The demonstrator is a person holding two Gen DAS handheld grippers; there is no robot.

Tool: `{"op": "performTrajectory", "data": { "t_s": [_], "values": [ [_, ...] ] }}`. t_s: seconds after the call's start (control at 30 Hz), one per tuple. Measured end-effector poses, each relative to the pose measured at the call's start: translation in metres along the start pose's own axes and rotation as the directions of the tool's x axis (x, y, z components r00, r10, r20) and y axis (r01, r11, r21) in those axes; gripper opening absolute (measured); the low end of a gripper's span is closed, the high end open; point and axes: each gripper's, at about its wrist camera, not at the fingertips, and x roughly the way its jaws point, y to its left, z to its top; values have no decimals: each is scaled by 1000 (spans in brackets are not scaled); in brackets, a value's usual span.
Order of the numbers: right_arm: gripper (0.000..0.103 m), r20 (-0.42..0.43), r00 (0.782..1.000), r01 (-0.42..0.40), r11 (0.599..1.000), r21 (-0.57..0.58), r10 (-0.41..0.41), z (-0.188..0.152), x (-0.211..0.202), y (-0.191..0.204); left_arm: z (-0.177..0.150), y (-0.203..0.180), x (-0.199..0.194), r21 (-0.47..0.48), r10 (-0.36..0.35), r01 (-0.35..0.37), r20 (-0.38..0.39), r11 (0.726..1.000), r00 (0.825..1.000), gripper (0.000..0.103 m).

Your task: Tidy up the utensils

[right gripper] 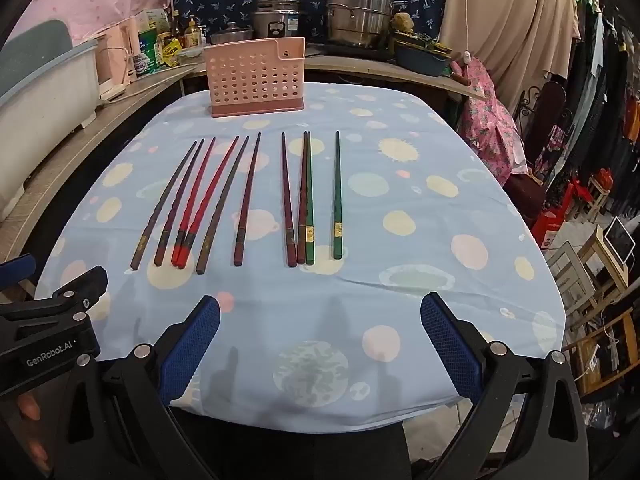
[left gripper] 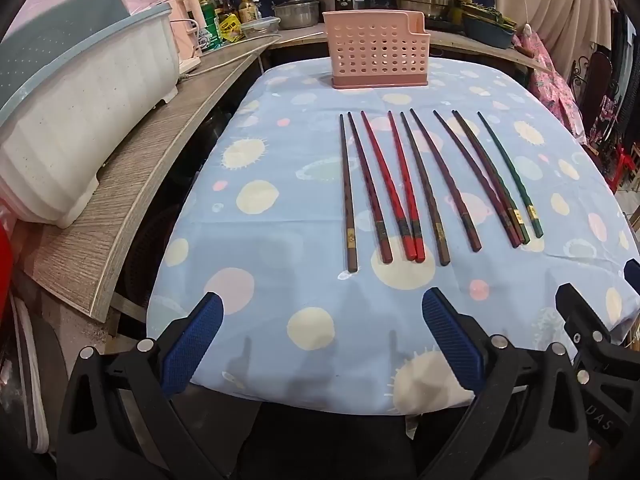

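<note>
Several chopsticks lie in a row on the blue spotted tablecloth [left gripper: 280,240], tips pointing away: brown ones [left gripper: 346,192], two red ones [left gripper: 400,192] touching at their thick ends, dark maroon ones [right gripper: 245,200] and green ones [right gripper: 337,196]. A pink perforated utensil holder [left gripper: 378,50] stands upright and empty-looking at the table's far edge; it also shows in the right wrist view [right gripper: 256,80]. My left gripper [left gripper: 322,308] is open and empty above the near table edge. My right gripper [right gripper: 320,310] is open and empty beside it, to the right.
A white dish rack [left gripper: 80,112] sits on a wooden counter [left gripper: 120,208] along the left. Pots [right gripper: 358,12], bottles and a tray stand on the back counter. A chair with floral cloth [right gripper: 492,128] and stools [right gripper: 592,264] are right of the table.
</note>
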Motion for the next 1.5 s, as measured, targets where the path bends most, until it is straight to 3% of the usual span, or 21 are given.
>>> {"op": "performTrajectory", "data": {
  "t_s": [1.5],
  "values": [
    [96, 20, 1000, 1, 1000, 9, -1, 4, -2, -2, 2, 1, -3, -10, 0, 1, 38, 1000, 999, 95]
  ]
}}
